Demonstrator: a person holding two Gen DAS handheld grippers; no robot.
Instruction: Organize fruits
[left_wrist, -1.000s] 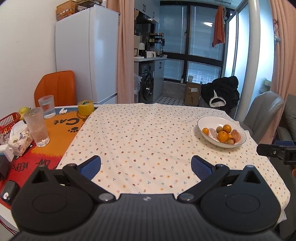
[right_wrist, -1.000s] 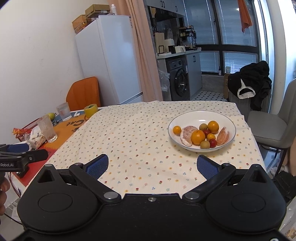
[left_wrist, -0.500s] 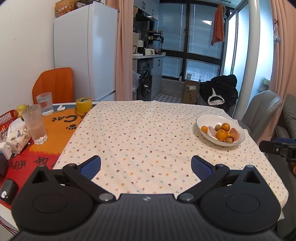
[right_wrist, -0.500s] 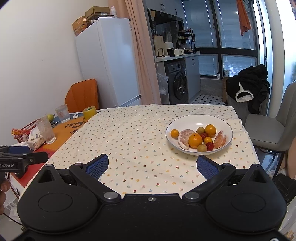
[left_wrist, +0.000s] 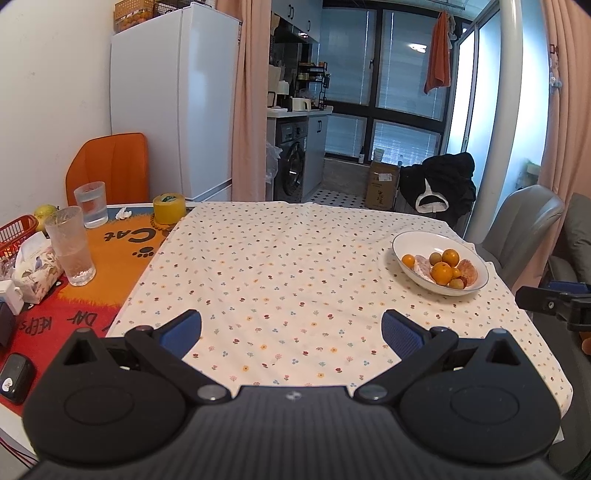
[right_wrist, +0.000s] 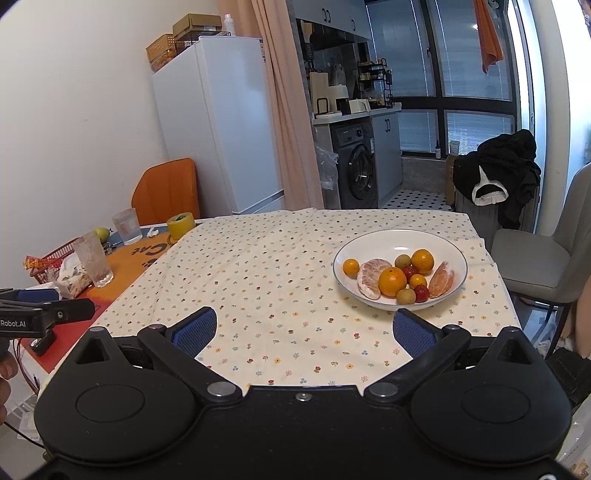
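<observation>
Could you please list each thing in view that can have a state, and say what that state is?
left hand-held gripper: open, empty
right hand-held gripper: open, empty
white bowl: upright, holding fruit
peeled citrus: peeled, in the bowl
near glass: upright, nearly empty
far glass: upright, holds water
fridge: shut

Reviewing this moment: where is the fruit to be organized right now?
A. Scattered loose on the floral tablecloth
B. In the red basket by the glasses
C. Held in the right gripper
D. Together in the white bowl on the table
D: the oranges, peeled citrus pieces and small fruits all sit inside the white bowl, while both the right gripper and left gripper are open and empty.
</observation>
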